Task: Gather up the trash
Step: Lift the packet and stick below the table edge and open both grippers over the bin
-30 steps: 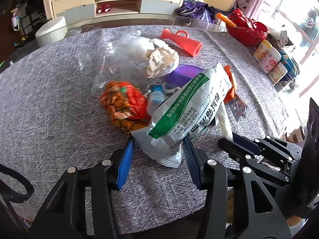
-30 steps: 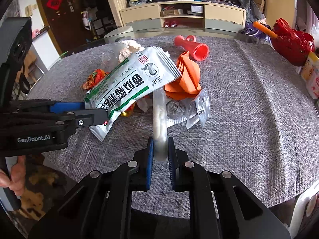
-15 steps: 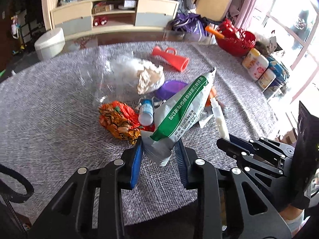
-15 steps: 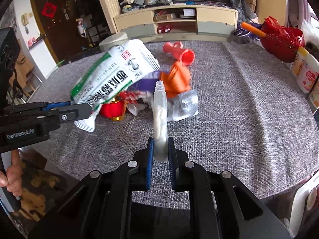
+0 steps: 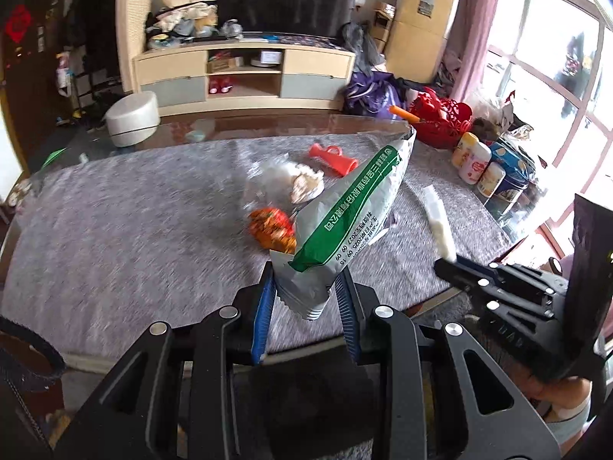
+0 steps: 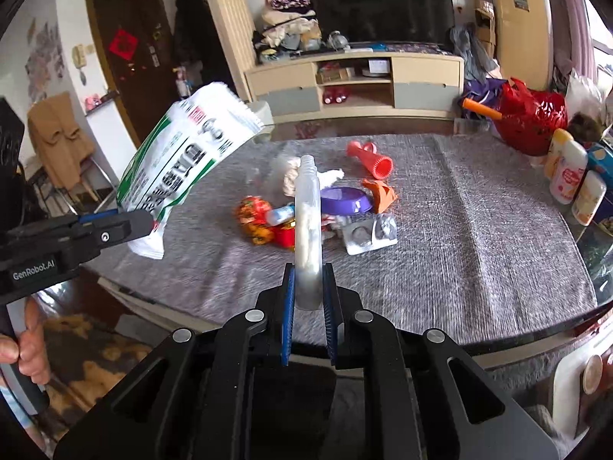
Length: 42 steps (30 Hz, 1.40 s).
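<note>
Trash is already in both grippers and clear of the bench. The left gripper has its fingers clenched on the bottom seam of a white-and-green pouch; the pouch stands up and away from them, its long axis running forward and to the right, its torn top leaning toward the right gripper. Those fingers have just been closing, with the pouch between them. In the right wrist view the right gripper grips the base of a slim clear bottle, pads pressed on either side, the bottle pointing straight ahead along the fingers with its open neck farthest out.

Beyond both loads, the rest of the litter lies in a heap near the middle of the grey bench: an orange-red wrapper, a purple lid, a blister pack, an orange scrap, a crumpled white wad and a red horn-shaped toy further back. No bin shows in either view, so where these two pieces go cannot be told; both hands are full, and I judge the heap must wait until they are emptied.
</note>
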Tool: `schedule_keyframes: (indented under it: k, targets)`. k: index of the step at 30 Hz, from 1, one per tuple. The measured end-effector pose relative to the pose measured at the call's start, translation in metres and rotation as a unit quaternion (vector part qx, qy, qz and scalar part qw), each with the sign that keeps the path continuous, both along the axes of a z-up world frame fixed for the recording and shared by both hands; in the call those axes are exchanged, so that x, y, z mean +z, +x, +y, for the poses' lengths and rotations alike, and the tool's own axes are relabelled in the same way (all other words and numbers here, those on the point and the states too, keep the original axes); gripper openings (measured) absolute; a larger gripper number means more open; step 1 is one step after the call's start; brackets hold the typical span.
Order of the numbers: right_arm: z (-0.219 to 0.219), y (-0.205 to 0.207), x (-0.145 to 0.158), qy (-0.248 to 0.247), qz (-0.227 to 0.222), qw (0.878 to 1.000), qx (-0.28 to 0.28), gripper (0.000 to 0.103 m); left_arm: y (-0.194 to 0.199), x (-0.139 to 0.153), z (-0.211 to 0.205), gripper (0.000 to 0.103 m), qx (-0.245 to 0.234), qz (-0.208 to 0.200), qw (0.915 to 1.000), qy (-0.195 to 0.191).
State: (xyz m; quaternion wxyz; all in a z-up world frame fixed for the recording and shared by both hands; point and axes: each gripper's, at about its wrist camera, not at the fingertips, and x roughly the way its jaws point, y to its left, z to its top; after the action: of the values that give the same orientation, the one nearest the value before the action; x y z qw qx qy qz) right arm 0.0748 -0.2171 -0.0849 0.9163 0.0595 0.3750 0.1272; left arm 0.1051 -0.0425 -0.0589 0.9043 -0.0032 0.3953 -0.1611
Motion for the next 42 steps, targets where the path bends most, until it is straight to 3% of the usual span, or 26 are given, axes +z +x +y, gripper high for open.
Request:
schedule_keyframes:
  k: [6,13,20,28,34,42]
  targets:
    - [0.009,-0.03,-0.007,0.004,0.027,1.0,0.016,0.015,-0.051,-0.022,0.026,0.03,0.017,0.021,0.9996,0.005]
    - [0.03,-0.055,-0.064,-0.009,0.104,0.994,0.035,0.015,-0.088,-0.086,0.033,0.03,0.009,0.089,0.9957,0.023]
    - [0.041,-0.064,-0.121,-0.006,0.172,0.984,0.04,0.015,-0.088,-0.153,0.036,0.03,0.024,0.163,0.9862,0.012]
    - [0.05,-0.059,-0.169,0.002,0.234,0.971,0.051,0.015,-0.085,-0.207,0.02,0.03,0.008,0.211,0.9761,0.051]
    - [0.06,-0.053,-0.188,0.014,0.267,0.962,0.057,0.016,-0.087,-0.228,0.012,0.031,-0.013,0.239,0.9692,0.058]
    - [0.069,-0.045,-0.189,0.008,0.274,0.96,0.062,0.017,-0.083,-0.237,0.009,0.032,-0.024,0.256,0.965,0.054]
